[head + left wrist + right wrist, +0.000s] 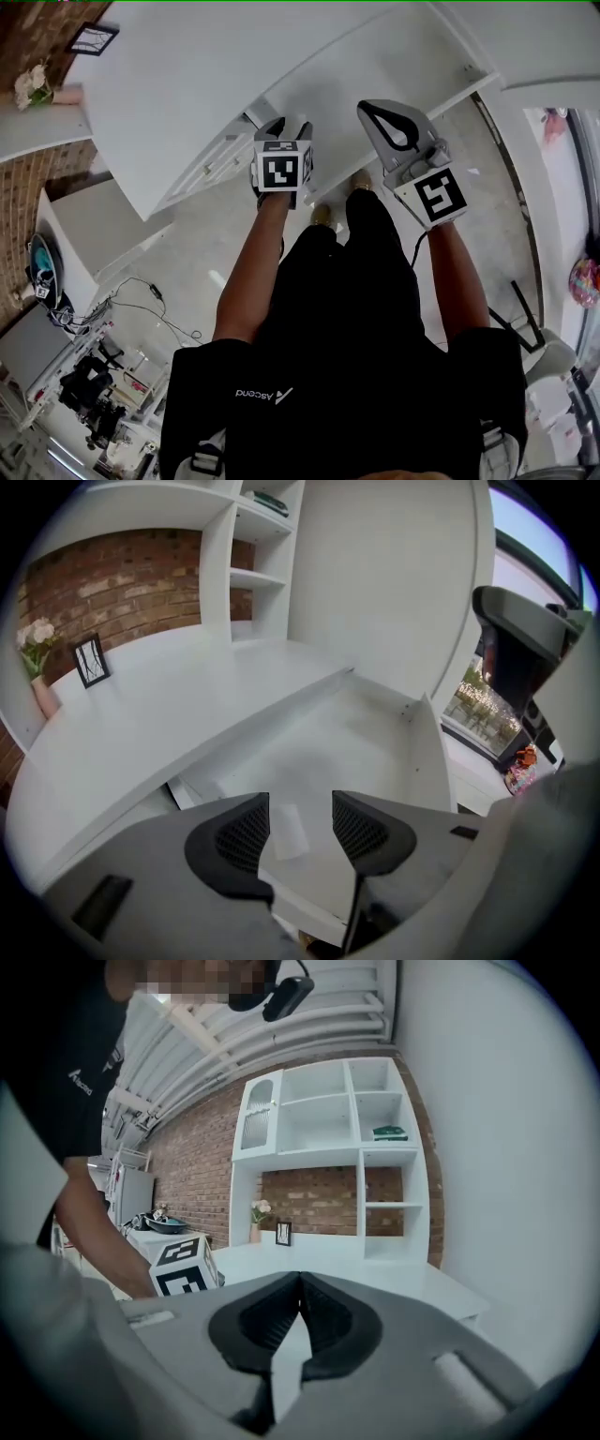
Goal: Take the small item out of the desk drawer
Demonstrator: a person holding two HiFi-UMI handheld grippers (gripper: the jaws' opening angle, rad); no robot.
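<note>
Left claw [300, 803] spread wide over the drawer [361, 742], small white item [286, 830] framed between its tips.

Black short-sleeved shirt [356, 394] (small white logo [264, 395]); grey left hand-held gripper [286, 129] and right hand-held gripper [372, 111] bear black-and-white marker cubes [281, 171].

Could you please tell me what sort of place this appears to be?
Probably a home-style study: a white desk, white shelving against a brick wall, and a flower vase beside a framed picture.

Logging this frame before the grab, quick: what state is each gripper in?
Left gripper: open, empty; the small white item lies in the drawer beyond it.
Right gripper: shut, holding nothing.
</note>
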